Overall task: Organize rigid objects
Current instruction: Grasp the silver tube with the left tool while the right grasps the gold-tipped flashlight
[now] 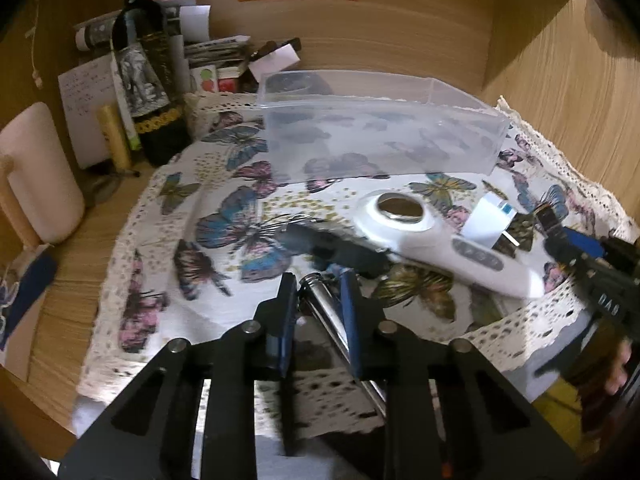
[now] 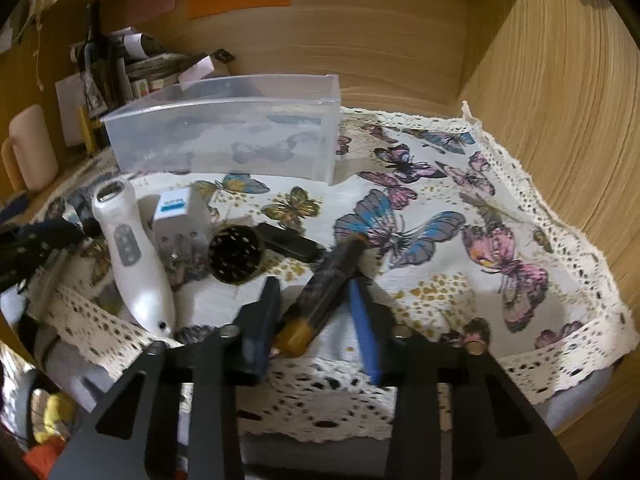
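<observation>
A clear plastic bin point(image 1: 380, 136) point(image 2: 224, 140) stands at the back of a butterfly-print cloth point(image 1: 224, 208) point(image 2: 420, 216). My left gripper point(image 1: 318, 286) is shut on a silver metal tube point(image 1: 326, 312) low over the cloth. My right gripper point(image 2: 316, 292) is shut on a dark brown cylinder with amber ends point(image 2: 324, 288); it also shows at the right edge of the left wrist view point(image 1: 560, 236). A white handheld device with a round lens point(image 1: 432, 240) point(image 2: 132, 256), a white plug adapter point(image 1: 490, 220) point(image 2: 180, 216), a dark perforated round strainer point(image 2: 236, 254) and a dark blurred object point(image 1: 332, 248) lie on the cloth.
A dark wine bottle point(image 1: 148, 80), papers and small boxes point(image 1: 224, 60) crowd the back left corner. A cream mug point(image 1: 40, 176) point(image 2: 30, 148) stands at the left. Wooden walls point(image 2: 560, 100) close in the back and right. The cloth's lace edge point(image 2: 320, 400) hangs over the front.
</observation>
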`<action>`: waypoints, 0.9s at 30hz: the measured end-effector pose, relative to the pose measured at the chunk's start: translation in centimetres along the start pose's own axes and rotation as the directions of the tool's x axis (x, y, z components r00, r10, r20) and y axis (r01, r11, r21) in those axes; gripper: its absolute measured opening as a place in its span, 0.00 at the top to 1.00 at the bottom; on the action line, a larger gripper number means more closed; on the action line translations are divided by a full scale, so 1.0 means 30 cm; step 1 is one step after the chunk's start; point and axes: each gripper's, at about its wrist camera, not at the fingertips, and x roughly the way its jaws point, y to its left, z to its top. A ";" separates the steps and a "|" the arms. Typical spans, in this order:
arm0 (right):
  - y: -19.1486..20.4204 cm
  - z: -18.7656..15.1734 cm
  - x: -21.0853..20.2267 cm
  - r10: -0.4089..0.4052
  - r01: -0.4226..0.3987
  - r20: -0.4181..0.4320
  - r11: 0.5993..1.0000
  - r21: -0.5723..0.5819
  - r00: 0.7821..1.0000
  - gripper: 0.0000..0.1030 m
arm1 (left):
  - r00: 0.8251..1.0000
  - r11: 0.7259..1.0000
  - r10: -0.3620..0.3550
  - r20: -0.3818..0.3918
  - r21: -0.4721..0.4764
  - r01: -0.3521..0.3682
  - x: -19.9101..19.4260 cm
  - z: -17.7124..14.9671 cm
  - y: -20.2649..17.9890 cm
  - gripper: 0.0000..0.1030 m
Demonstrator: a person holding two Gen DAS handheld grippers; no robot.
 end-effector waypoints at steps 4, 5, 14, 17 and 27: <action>-0.025 0.006 -0.004 0.009 -0.009 -0.002 1.000 0.027 1.000 0.74 | 1.000 0.999 0.000 -0.021 0.044 0.001 -0.007 -0.010 -0.009 0.70; -0.026 0.009 -0.004 0.014 -0.014 -0.001 0.999 0.035 1.000 0.74 | 0.999 0.999 -0.006 -0.034 0.047 0.008 -0.005 -0.014 -0.013 0.62; -0.030 0.026 0.025 0.057 -0.056 -0.022 0.997 0.044 0.998 0.74 | 0.999 0.999 -0.002 -0.040 0.053 0.004 -0.015 -0.054 -0.018 0.82; -0.017 0.025 0.040 0.051 -0.051 -0.033 0.999 0.010 0.998 0.74 | 0.999 0.998 -0.006 -0.032 0.054 0.007 -0.023 -0.048 -0.011 0.85; -0.067 0.063 -0.001 0.064 -0.064 0.001 0.996 0.061 0.998 0.90 | 0.999 0.999 -0.031 0.037 -0.026 0.032 -0.071 0.054 0.075 0.85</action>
